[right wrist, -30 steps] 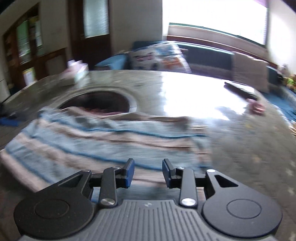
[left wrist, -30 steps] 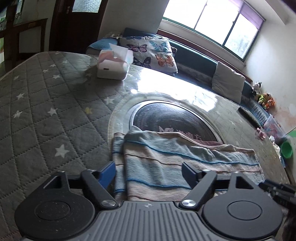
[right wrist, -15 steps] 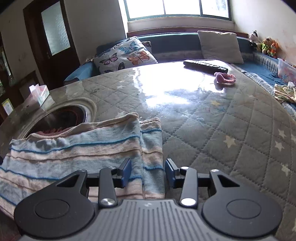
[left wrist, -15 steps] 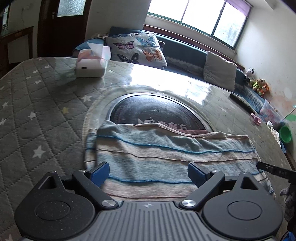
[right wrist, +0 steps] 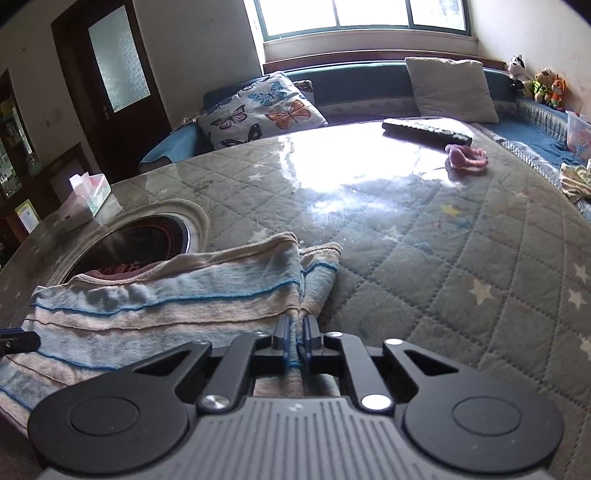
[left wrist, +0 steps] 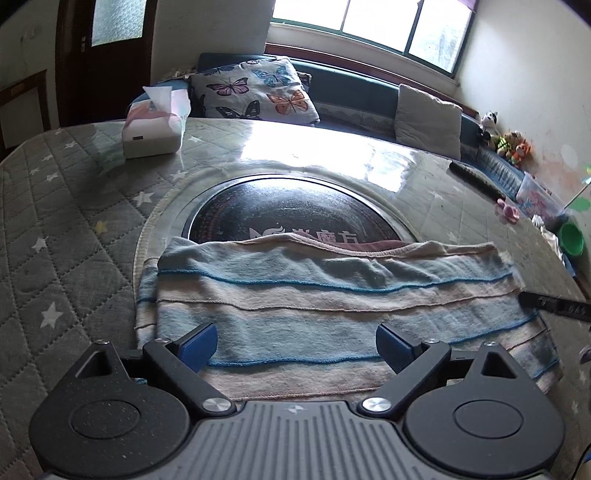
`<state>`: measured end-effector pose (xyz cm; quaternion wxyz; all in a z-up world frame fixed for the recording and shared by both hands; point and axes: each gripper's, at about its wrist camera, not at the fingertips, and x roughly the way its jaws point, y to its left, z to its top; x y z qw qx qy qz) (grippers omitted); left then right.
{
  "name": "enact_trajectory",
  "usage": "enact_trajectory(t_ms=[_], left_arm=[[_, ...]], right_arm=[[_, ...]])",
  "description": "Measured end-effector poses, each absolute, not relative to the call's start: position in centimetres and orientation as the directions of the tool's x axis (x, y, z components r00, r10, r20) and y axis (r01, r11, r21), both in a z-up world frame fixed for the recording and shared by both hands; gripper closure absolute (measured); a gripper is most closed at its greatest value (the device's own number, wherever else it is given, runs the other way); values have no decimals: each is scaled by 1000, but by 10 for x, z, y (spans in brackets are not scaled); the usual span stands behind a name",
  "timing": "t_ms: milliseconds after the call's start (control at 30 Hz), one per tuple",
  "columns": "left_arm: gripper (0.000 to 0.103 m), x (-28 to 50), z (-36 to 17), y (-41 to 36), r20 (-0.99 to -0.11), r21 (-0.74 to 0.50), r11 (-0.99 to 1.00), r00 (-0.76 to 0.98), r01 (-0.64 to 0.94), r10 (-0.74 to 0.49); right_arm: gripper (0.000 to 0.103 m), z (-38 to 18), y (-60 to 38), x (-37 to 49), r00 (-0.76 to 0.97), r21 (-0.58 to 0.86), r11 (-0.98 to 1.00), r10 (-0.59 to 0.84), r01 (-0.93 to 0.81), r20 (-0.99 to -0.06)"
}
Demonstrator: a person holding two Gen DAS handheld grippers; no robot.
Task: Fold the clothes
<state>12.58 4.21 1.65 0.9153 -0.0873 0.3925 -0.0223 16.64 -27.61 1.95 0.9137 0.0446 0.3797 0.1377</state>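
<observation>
While the right tool pinches the striped garment and the left tool gapes wide w/ nothing held, lifting could skew the fold.

Bright window over blue sofa, butterfly cushion, dark wooden door, quilted star-patterned table cover
</observation>
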Motion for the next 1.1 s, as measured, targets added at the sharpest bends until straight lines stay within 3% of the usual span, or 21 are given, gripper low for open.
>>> enact_trajectory(t_ms=[567,1100], left_arm=[[7,101,22,76,-663,-219,975,737,-23,-131],[7,53,16,155,-642,-286,945,764,-157,-67]], right_arm=[[98,116,-146,132,691,-56,866,357,-498,-628],[100,106,10,113,640,-174,753,385,-634,-665]])
